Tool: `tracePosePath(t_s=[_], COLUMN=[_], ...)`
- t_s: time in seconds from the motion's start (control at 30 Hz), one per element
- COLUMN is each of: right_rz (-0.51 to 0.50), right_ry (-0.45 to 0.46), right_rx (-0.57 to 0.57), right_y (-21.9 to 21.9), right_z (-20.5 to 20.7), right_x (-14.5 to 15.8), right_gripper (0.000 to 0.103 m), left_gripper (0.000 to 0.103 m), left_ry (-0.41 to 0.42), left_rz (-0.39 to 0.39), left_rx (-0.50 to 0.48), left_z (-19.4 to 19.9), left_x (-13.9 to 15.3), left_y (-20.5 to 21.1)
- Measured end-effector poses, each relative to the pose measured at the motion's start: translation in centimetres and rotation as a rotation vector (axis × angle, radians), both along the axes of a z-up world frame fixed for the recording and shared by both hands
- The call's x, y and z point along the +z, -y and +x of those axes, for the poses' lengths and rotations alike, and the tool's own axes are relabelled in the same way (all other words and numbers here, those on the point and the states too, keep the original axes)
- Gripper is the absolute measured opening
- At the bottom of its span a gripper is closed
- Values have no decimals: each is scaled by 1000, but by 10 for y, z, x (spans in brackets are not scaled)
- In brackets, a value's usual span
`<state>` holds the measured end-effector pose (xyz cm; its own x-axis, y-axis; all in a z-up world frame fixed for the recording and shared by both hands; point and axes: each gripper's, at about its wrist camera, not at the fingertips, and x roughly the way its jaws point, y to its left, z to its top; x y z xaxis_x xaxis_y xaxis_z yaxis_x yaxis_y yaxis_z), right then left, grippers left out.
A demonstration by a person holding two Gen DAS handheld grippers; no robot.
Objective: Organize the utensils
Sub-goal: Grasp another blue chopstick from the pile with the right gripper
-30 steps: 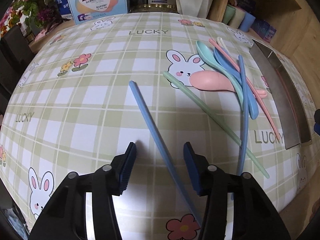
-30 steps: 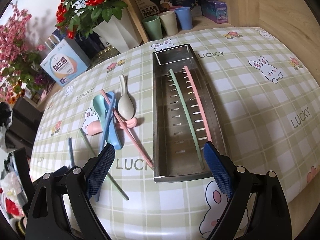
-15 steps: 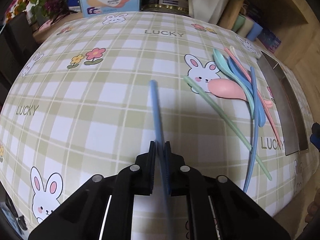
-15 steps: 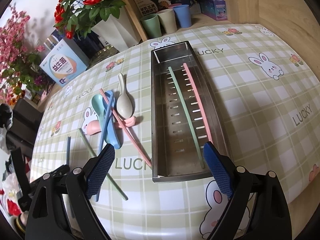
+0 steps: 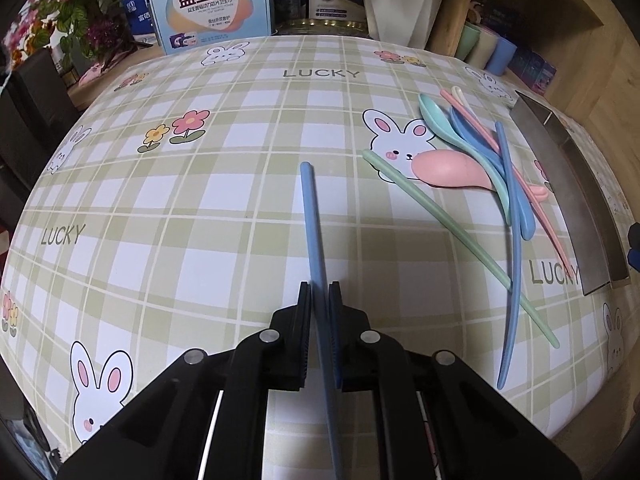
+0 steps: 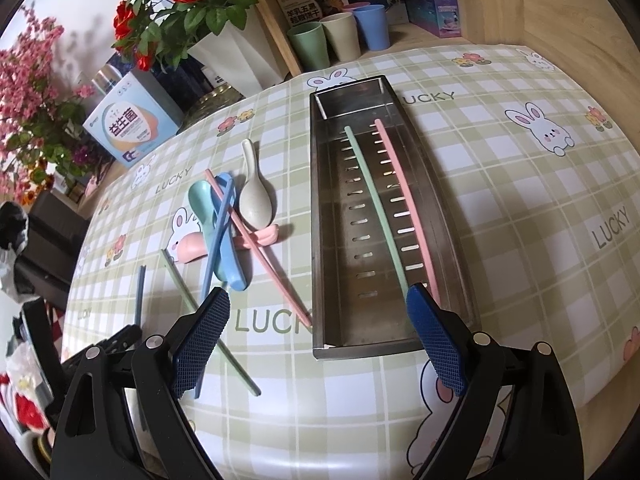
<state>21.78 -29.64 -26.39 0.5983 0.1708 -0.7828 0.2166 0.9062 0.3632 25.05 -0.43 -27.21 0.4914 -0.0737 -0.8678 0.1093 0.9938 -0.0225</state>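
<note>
Two chopsticks sit in your metal tray (image 6: 320,208); left gripper (image 5: 319,296) is clamped on the blue chopstick (image 5: 310,208), right gripper (image 6: 320,340) gapes empty, and the spoon pile (image 6: 232,216) is left.

A tablecloth (image 5: 224,208) checked in pale green and white is printed with white pink-eared rabbits, pink and yellow flowers and grey "LUCKY" lettering. A light blue plastic chopstick (image 5: 312,216) is seen left of pink, teal and blue spoons. Green and pink chopsticks are seen in the silver slotted steel tray (image 6: 320,208).
</note>
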Motion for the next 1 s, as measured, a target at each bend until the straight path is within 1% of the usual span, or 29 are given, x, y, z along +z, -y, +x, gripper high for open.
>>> tracePosePath(t_s=[0.17, 0.3, 0.43, 0.47, 0.5, 0.63, 0.7, 0.83, 0.87, 0.9, 0.93, 1.0], right_rz=[-13, -32, -62, -64, -66, -92, -107, -125, -127, -123, -118, -108], right_ry=[1, 3, 24, 23, 21, 23, 27, 42, 45, 51, 53, 45], right_rx=[8, 18, 18, 16, 16, 36, 62, 136, 149, 168, 183, 227], right_y=[-3, -7, -6, -6, -6, -13, -21, -43, -49, -56, -62, -80], right_z=[-1, -1, -1, -1, 0, 5, 9, 24, 27, 32, 36, 49], right_x=[2, 5, 12, 12, 13, 19, 24, 33, 34, 35, 35, 29], right_gripper=[87, 87, 87, 83, 76, 74, 69, 62, 59, 51, 48, 36], left_gripper=[8, 6, 6, 6, 6, 6, 6, 6, 6, 6, 6, 6], left_ry=[19, 10, 51, 54, 59, 68, 75, 100, 106, 109, 111, 119], left_rz=[-5, -70, -111, -121, -135, -166, -176, -189, -196, -200, -203, -206], left_rx=[0, 21, 43, 48, 54, 60, 62, 67, 68, 68, 67, 66], left_z=[-3, -2, -3, -3, -3, -4, -5, -6, -7, -7, -8, -9], left_x=[0, 1, 12, 14, 16, 23, 27, 35, 36, 37, 39, 40], left_y=[-2, -12, -22, -24, -26, -31, -32, -36, -37, -39, -41, -44])
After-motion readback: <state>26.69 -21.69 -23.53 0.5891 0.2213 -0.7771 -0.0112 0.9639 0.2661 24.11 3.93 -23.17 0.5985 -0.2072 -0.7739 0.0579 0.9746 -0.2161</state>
